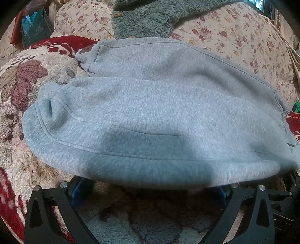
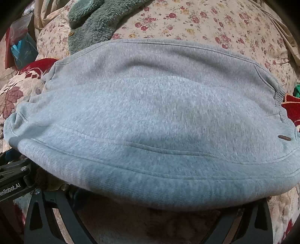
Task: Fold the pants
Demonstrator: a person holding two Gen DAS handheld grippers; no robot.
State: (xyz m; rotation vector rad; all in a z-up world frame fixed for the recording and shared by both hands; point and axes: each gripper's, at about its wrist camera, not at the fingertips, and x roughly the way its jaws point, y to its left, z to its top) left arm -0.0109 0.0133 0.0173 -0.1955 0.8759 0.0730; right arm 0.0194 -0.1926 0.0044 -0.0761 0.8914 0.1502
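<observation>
The grey fleece pants (image 1: 153,112) lie folded in a wide bundle on a floral plush blanket (image 1: 28,78). Their ribbed waistband runs along the near edge. They also fill the right wrist view (image 2: 150,122), with a small brown button (image 2: 284,138) at the right. My left gripper (image 1: 150,189) is wide open, its fingertips hidden under the near edge of the pants; one blue pad (image 1: 78,195) shows. My right gripper (image 2: 148,202) is wide open too, its fingertips hidden under the waistband. Neither gripper holds anything.
A teal fleece garment (image 1: 146,16) lies behind the pants on a flowered sheet (image 1: 234,37). A blue bag (image 1: 33,28) stands at the far left. The other gripper's black body (image 2: 11,178) shows at the left of the right wrist view.
</observation>
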